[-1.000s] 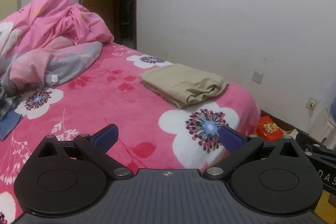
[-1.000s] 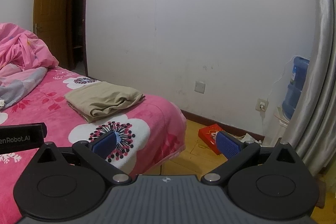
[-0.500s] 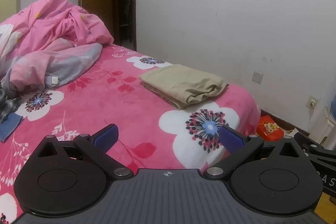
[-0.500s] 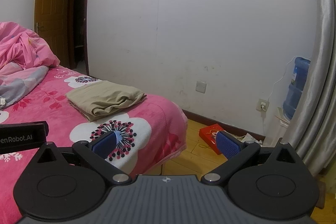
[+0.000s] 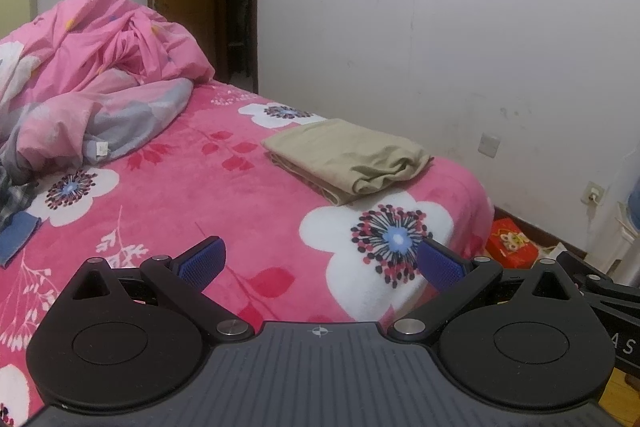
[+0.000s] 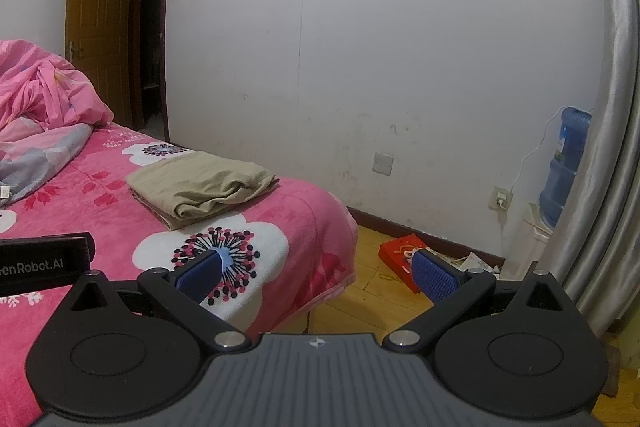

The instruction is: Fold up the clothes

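Folded khaki garment (image 5: 346, 157) lies flat on the pink flowered blanket (image 5: 240, 203), near the bed's far corner by the white wall (image 5: 460, 27), with nothing gripping it. Its long axis runs diagonally across the blanket, from the edge nearest the rumpled pink quilt (image 5: 96, 75) toward the wall side, and its bunched, rounded fold faces the wall while the layered open edges face the near side of the bed. The left gripper (image 5: 320, 265) is held level above the blanket, well short of the garment, its blue pads (image 5: 202, 263) spread wide apart with nothing between them. The right gripper (image 6: 316, 273) hangs level at the bed's corner on the garment's right, half over the blanket and half over the wooden floor (image 6: 360, 291), its jaws likewise wide apart and empty; the garment (image 6: 202, 183) sits ahead and to its left. Beyond the garment, past the bed's edge, a red box (image 6: 400, 255) lies on the floor against the wall, and a blue water bottle (image 6: 566, 163) stands further along beside the curtain (image 6: 600, 147). Compared with a second ago, both views have barely shifted: the garment keeps its place and shape, and the jaws keep the same spread.
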The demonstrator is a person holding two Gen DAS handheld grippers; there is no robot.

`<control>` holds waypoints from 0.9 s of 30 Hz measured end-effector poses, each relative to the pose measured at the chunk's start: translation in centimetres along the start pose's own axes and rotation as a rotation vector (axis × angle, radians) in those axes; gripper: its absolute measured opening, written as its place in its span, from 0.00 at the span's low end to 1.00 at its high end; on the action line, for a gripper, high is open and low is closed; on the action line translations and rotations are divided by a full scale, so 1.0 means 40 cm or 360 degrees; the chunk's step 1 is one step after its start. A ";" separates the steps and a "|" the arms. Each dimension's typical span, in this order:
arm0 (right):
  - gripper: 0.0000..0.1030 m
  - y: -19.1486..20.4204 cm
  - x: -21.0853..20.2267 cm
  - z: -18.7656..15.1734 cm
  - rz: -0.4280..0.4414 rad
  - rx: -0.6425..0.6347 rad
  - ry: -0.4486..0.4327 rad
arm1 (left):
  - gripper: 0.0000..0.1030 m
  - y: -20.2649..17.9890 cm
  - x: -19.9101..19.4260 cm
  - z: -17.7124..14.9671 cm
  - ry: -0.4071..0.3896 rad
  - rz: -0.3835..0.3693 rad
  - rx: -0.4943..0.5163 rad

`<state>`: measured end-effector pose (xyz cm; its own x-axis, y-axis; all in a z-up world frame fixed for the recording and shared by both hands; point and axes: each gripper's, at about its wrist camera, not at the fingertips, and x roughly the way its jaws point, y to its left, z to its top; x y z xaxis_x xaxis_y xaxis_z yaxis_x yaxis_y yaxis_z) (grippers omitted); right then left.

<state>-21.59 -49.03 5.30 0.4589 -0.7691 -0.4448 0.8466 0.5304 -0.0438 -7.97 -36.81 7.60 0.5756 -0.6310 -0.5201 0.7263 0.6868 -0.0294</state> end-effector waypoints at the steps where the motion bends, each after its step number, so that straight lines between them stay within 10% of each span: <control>1: 1.00 0.000 0.001 0.000 -0.0001 0.0001 0.0002 | 1.00 0.000 0.001 -0.001 0.0001 0.0000 -0.0001; 27: 1.00 -0.012 0.016 0.002 0.0001 0.0008 0.0014 | 1.00 0.000 0.008 -0.006 0.0017 0.0015 -0.0009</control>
<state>-21.67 -49.81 5.10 0.4571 -0.7655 -0.4528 0.8477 0.5291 -0.0387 -7.87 -36.91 7.22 0.5782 -0.6205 -0.5297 0.7186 0.6948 -0.0294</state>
